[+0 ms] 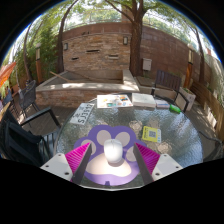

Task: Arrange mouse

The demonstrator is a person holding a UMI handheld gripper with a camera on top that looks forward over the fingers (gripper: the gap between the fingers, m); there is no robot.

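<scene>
A white computer mouse (113,152) lies on a purple mouse-head shaped mouse pad (110,140) on a glass table (75,125). My gripper (112,156) is open, its pink-padded fingers (78,155) spread at either side of the mouse with clear gaps. The mouse stands between the fingers, resting on the pad's pale lower part.
Beyond the pad lie papers and books (113,100), a green item (178,107) and small cards (151,133). Dark chairs (30,125) stand left of the table. A brick wall (100,50) and trees stand behind.
</scene>
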